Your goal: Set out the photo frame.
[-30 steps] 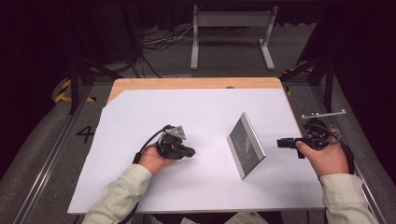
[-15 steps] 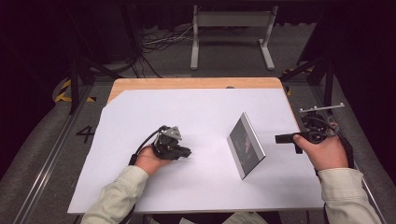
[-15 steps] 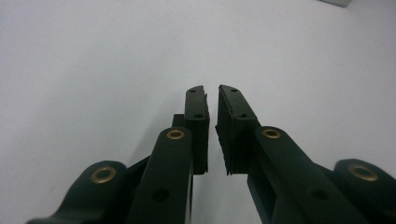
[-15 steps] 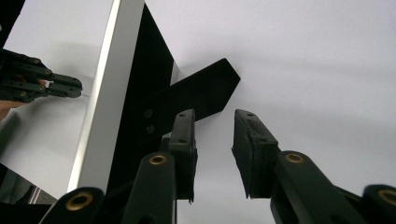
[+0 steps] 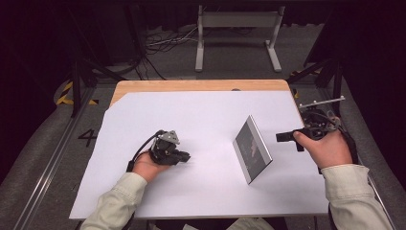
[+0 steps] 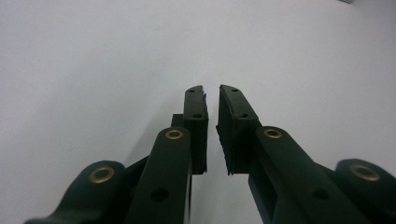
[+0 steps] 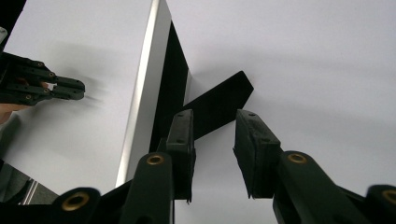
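Picture frame [image 5: 252,149] near the counter's [image 5: 201,115] right edge looks stiff, light, glass-fronted; grip its rim, both tools [image 5: 184,156] [image 5: 282,137] empty, jaws parted.

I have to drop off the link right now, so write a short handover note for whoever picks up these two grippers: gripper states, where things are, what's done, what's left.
Left gripper: low on the white table sheet, left of centre, jaws a narrow gap apart and empty; they have just been opening slightly.
Right gripper: at the table's right edge, pointing at the frame, jaws open and empty; they have just been opening.
Picture frame: stands right of centre, propped on its black back stand, glass side toward the left gripper.
Done: frame looks set up and released.
Left: probably just check that it stays standing and draw both grippers clear.
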Available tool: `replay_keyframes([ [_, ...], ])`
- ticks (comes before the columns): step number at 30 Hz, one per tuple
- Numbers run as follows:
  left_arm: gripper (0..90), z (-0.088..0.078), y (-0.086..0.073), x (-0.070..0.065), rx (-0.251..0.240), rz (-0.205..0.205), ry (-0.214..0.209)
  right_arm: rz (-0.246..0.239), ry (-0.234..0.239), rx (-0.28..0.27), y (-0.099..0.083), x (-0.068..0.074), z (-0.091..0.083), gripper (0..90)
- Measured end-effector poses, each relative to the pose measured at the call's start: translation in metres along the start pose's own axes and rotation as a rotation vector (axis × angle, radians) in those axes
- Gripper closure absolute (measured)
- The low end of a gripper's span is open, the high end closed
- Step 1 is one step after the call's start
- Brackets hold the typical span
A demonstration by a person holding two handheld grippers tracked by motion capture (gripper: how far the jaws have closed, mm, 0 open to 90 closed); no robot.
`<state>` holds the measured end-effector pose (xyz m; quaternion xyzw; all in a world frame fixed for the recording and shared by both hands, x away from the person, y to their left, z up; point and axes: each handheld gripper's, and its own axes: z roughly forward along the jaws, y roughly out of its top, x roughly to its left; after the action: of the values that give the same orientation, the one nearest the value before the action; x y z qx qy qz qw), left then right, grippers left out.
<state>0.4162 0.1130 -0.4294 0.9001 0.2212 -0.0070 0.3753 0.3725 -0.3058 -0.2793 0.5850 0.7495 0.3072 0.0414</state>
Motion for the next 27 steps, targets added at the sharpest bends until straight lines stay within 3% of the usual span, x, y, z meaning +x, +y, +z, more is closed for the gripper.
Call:
replay_keyframes([
  [16, 81.1, 0.003, 0.001, -0.002, 0.004, 0.010, 0.006, 0.003, 0.003, 0.014, 0.012, 0.025, 0.001, 62.8],
  [27, 81.1, 0.003, 0.001, -0.002, 0.006, 0.006, 0.004, -0.025, 0.019, 0.028, 0.014, 0.043, 0.007, 60.9],
])
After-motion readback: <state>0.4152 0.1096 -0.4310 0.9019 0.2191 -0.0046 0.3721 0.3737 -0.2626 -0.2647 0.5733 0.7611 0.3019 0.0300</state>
